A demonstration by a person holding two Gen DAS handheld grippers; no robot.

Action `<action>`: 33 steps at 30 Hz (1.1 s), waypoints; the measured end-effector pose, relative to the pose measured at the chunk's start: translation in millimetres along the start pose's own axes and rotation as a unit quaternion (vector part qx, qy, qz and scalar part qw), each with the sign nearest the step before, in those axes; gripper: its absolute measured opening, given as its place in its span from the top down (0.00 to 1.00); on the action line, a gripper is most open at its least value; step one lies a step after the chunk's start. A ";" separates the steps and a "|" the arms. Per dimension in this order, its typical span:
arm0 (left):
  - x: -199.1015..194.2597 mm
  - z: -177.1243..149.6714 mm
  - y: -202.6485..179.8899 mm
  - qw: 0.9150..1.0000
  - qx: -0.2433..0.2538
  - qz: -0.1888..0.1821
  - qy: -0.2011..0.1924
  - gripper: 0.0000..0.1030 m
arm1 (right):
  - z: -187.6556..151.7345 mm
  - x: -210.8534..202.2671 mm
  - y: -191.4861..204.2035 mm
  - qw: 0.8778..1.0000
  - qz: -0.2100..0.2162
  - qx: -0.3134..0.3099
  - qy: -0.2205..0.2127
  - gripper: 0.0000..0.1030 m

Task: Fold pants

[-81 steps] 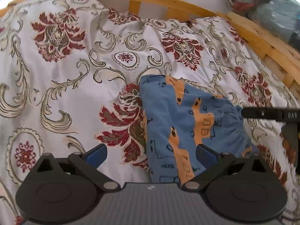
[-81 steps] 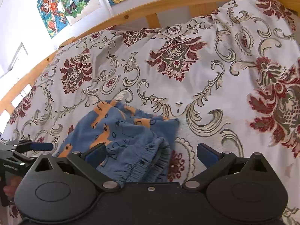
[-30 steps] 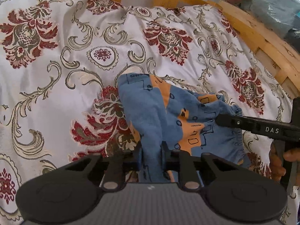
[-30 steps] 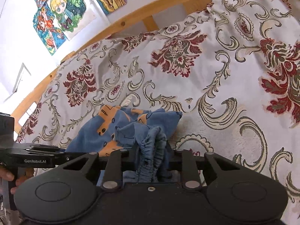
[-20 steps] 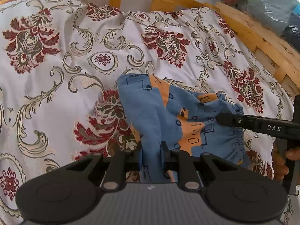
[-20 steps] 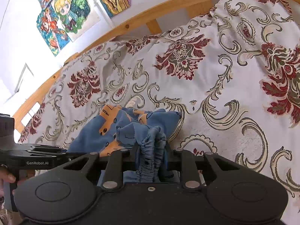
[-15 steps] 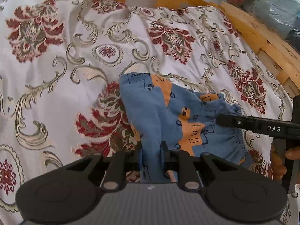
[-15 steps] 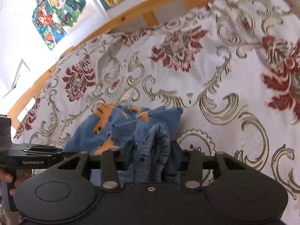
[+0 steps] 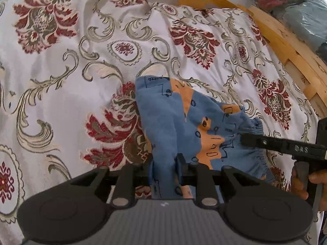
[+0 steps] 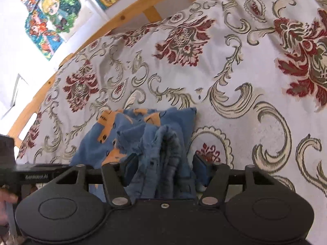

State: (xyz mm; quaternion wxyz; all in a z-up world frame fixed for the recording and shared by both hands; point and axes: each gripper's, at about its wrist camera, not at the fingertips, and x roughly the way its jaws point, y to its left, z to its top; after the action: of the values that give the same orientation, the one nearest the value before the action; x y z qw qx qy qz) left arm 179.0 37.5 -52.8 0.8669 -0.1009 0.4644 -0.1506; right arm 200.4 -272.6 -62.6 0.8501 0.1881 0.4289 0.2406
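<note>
Small blue pants (image 9: pixel 179 120) with orange patches lie bunched on the flowered bedspread (image 9: pixel 61 65). My left gripper (image 9: pixel 164 164) is shut on a raised blue fold at their near edge. In the right wrist view the pants (image 10: pixel 132 130) show their gathered waistband between my right gripper's (image 10: pixel 164 168) blue pads. The pads stand partly apart, loose around the bunched cloth. The right gripper's black finger (image 9: pixel 276 146) reaches in from the right in the left wrist view. The left gripper's bar (image 10: pixel 38 176) shows at the left in the right wrist view.
A wooden bed rail (image 9: pixel 286 47) curves round the far and right side, with bundled bedding (image 9: pixel 296 6) beyond it. Cartoon posters (image 10: pixel 53 12) hang on the wall. A hand (image 9: pixel 302 183) holds the right gripper.
Both grippers closed on the pants from open. In the last half second the right gripper's pads have spread apart around the waistband, while the left stays clamped.
</note>
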 end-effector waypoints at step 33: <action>-24.6 7.2 2.2 0.998 -0.002 -0.053 -0.032 0.84 | 8.9 -42.2 26.0 0.997 0.019 -0.055 -0.043 0.80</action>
State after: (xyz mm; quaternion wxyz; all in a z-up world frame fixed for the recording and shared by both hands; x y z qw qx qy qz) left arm 172.5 48.5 -30.5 0.8719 -0.1320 0.4304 -0.1925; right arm 179.5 -276.5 -17.0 0.8722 0.1591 0.3742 0.2718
